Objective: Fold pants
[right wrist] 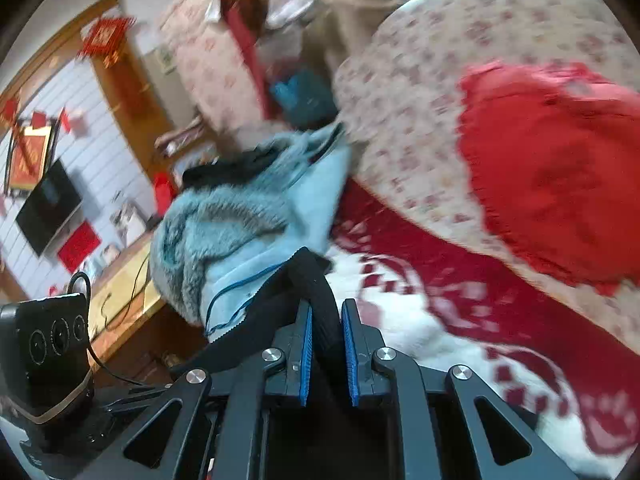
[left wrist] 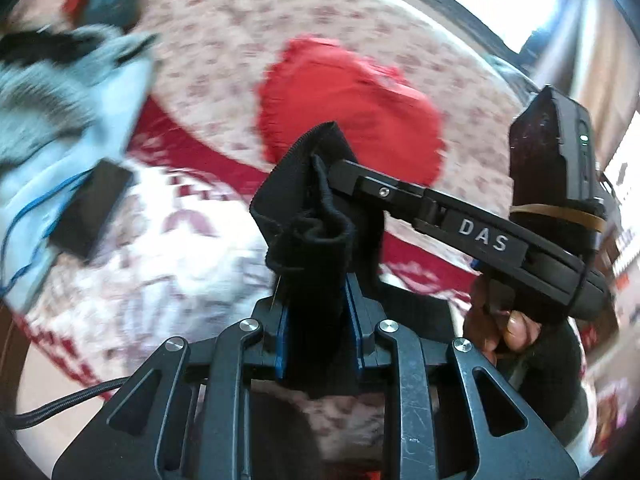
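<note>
Floral bedding (left wrist: 224, 32) with a red and white blanket (left wrist: 172, 232) spreads under both cameras, blurred by motion, and a red cushion (left wrist: 344, 104) sits further back beside a pale blue furry coat (right wrist: 224, 216).

I have the black pants (left wrist: 316, 216) lifted off the bed, pinched at two points. My left claw (left wrist: 318, 320) is clenched on a thick bunch of the ribbed waistband. My right claw (right wrist: 326, 344) grips a narrower black edge that runs between its blue pads (right wrist: 306, 344). In the left view the right tool reaches in from the side, its tip right against the same bunch of cloth, so the two holds are very close together.

I judge the step to be getting the pants spread before any fold. To do it well I would draw the claws apart along the waistband until the cloth hangs flat. I would keep both grips firm, then lower it onto a bare patch of blanket away from the coat and cushion.
</note>
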Demonstrator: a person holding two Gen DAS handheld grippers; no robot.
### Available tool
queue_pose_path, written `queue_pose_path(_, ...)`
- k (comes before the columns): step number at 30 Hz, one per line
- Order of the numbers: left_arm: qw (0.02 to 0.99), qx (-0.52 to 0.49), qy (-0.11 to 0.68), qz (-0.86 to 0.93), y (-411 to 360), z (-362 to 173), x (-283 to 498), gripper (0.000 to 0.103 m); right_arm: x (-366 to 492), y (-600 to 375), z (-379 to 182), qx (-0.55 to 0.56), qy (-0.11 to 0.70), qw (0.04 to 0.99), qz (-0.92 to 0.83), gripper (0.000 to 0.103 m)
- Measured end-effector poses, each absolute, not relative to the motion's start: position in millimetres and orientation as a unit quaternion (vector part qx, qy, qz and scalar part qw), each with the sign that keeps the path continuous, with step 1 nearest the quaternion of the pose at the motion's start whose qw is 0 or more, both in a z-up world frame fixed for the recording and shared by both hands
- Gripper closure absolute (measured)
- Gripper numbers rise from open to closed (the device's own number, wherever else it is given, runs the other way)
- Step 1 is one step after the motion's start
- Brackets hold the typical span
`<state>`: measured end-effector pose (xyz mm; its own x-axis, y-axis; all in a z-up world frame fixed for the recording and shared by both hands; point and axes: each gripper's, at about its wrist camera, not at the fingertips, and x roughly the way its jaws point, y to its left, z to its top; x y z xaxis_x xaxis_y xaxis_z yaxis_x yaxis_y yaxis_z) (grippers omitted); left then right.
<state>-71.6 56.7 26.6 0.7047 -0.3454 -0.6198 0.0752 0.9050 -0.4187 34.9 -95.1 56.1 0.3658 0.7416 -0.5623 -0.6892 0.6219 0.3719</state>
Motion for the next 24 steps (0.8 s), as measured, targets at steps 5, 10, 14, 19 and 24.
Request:
queue_pose_path(5,0.885,-0.142,0.401,-0.186,-9,12,-68,0.080,22,-173,46,0.073,0.381,0.852,0.353,0.090)
queue_pose_path(10,0.860,-0.088,0.441,-0.243,-73,-13,-64,0.081,14,-261,17,0.146,0.415,0.873,0.210,0.088)
queue_pose_path(14,0.853,-0.034,0.442,-0.274,-106,-5,-77,0.076,7,-307,5,0.201,0.431,0.864,0.162,0.069)
queue_pose_path(19,0.854,-0.051,0.425,-0.296,-82,18,-87,0.064,-5,-332,2,0.277,0.423,0.843,0.183,0.061)
queue_pose_path(24,0.878,-0.053,0.408,-0.246,-39,31,-83,0.051,-17,-331,2,0.285,0.419,0.839,0.197,0.057)
